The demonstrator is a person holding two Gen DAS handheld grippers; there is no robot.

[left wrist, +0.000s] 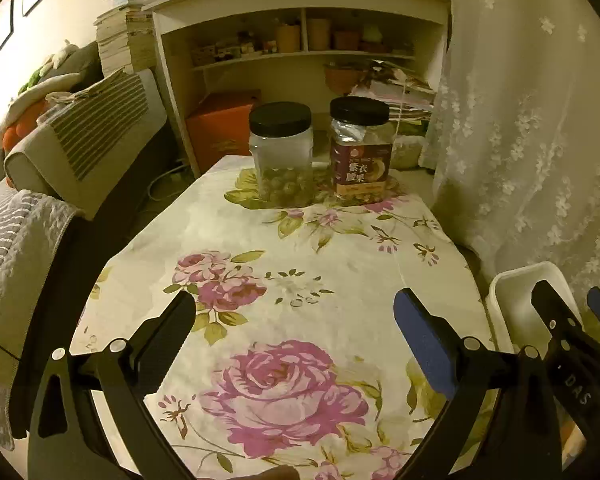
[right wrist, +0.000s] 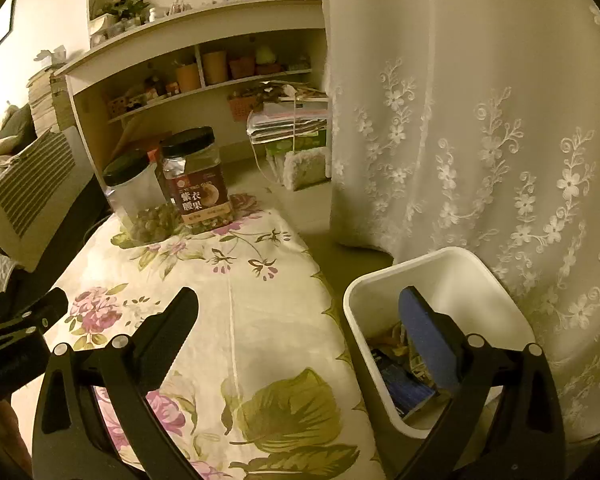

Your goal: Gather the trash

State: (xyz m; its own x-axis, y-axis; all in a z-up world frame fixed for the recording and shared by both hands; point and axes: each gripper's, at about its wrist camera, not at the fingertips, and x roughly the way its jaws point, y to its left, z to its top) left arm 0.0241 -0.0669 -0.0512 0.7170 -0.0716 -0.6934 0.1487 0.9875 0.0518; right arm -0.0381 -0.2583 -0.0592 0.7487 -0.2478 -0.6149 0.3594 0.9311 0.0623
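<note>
Both grippers hang with their jaws spread wide and nothing between them. The left gripper (left wrist: 294, 312) hovers over the middle of the counter (left wrist: 340, 248), which is draped in a rose-print cloth. The right gripper (right wrist: 298, 310) straddles the counter's right edge, its blue-padded finger directly above the white bin (right wrist: 452, 268).

The bin stands on the floor just beside the counter's near right corner, against the lace curtain (right wrist: 480, 120). It already holds trash (right wrist: 400, 376): a dark blue wrapper and some crumpled yellowish scraps lie in its bottom.

No loose trash shows on the cloth in either view. The only things on the counter are 2 black-lidded jars at the far end, touching or nearly so: a clear jar (left wrist: 281, 156) with greenish round pieces at its base on the left, and a labelled jar (left wrist: 361, 152) on the right. Both stand upright, well apart from either set of jaws.

The right gripper is by far the nearer to the bin, so any drop would fall to it. Judging by the bare cloth, collecting looks finished or nearly so; anything remaining lies outside these views.
</note>
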